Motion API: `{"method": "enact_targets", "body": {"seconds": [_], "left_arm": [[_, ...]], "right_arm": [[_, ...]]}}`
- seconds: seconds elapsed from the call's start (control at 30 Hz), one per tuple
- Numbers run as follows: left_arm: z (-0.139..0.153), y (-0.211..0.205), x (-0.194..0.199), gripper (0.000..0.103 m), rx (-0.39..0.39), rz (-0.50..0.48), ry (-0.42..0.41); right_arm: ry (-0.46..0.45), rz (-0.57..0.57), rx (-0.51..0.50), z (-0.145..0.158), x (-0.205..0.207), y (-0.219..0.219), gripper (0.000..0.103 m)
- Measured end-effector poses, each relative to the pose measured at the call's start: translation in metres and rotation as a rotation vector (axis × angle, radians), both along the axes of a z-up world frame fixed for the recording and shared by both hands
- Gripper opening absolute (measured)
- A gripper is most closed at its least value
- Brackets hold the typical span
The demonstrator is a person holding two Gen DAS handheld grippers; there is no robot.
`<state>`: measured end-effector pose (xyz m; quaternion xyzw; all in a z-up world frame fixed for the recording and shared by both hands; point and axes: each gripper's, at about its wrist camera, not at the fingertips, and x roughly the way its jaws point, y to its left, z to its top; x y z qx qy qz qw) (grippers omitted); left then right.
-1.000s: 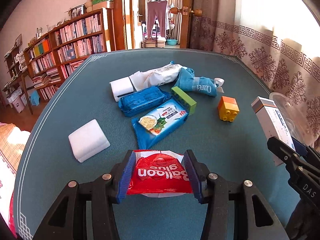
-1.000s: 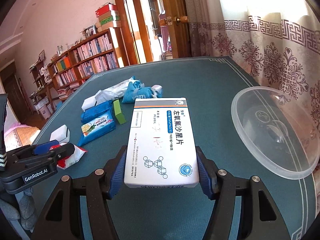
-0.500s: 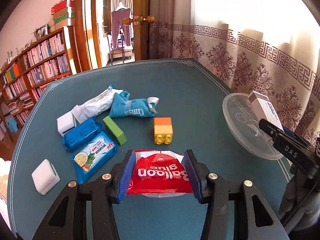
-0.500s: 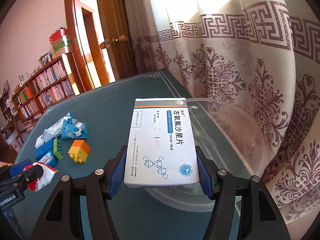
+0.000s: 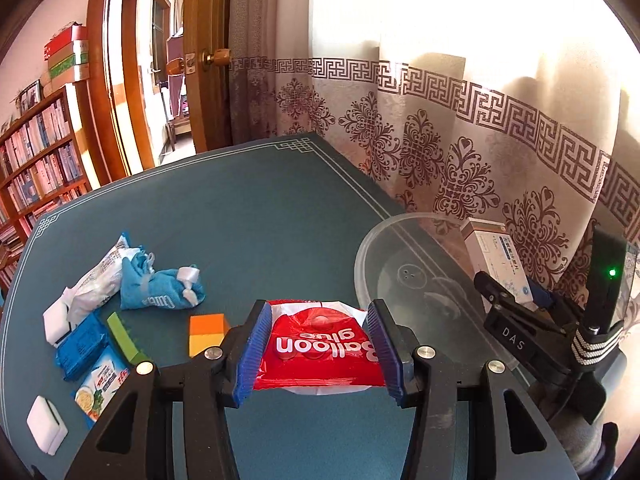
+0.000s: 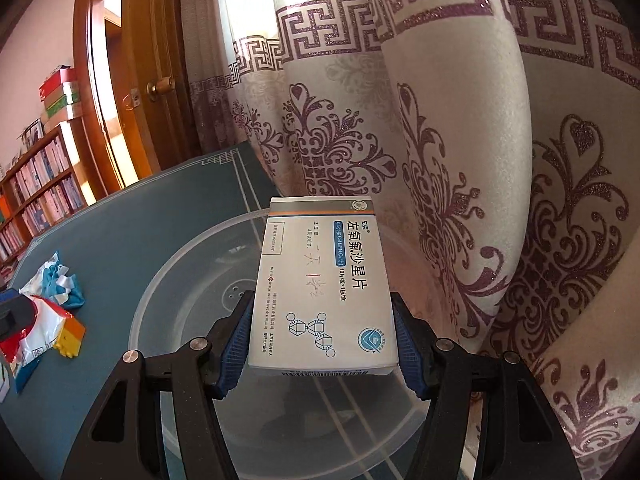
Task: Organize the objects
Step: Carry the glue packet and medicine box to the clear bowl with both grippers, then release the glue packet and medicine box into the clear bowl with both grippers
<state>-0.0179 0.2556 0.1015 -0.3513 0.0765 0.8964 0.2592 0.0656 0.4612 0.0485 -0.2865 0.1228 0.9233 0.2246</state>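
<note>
Two loads ride toward our clear plastic bowl: the left gripper clamps a slippery red "Balloon glue" packet, the right gripper a white medicine box, and crowding risks collision.

On the counter, the bowl sits right of the block, with packets farther left.
</note>
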Motion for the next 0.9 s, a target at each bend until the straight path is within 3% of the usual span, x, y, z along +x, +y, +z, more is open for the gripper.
{"method": "enact_targets", "body": {"seconds": [0.47, 0.53, 0.6, 0.63, 0.9], "left_arm": [[-0.014, 0.065, -0.023, 0.054, 0.054, -0.147, -0.098], [-0.015, 0.068, -0.025, 0.058, 0.062, -0.151, -0.107], [-0.015, 0.068, -0.026, 0.083, 0.073, -0.148, -0.104], [-0.014, 0.066, -0.026, 0.086, 0.081, -0.141, -0.097], [-0.017, 0.051, -0.027, 0.091, 0.054, -0.078, -0.069]], "right_arm": [[-0.001, -0.030, -0.042, -0.015, 0.001, 0.013, 0.065], [-0.002, -0.030, -0.043, -0.015, 0.000, 0.013, 0.065], [0.001, -0.030, -0.046, -0.015, 0.002, 0.013, 0.064], [0.006, -0.032, -0.048, -0.015, 0.002, 0.013, 0.064], [0.046, -0.050, -0.055, -0.012, 0.009, 0.014, 0.064]]}}
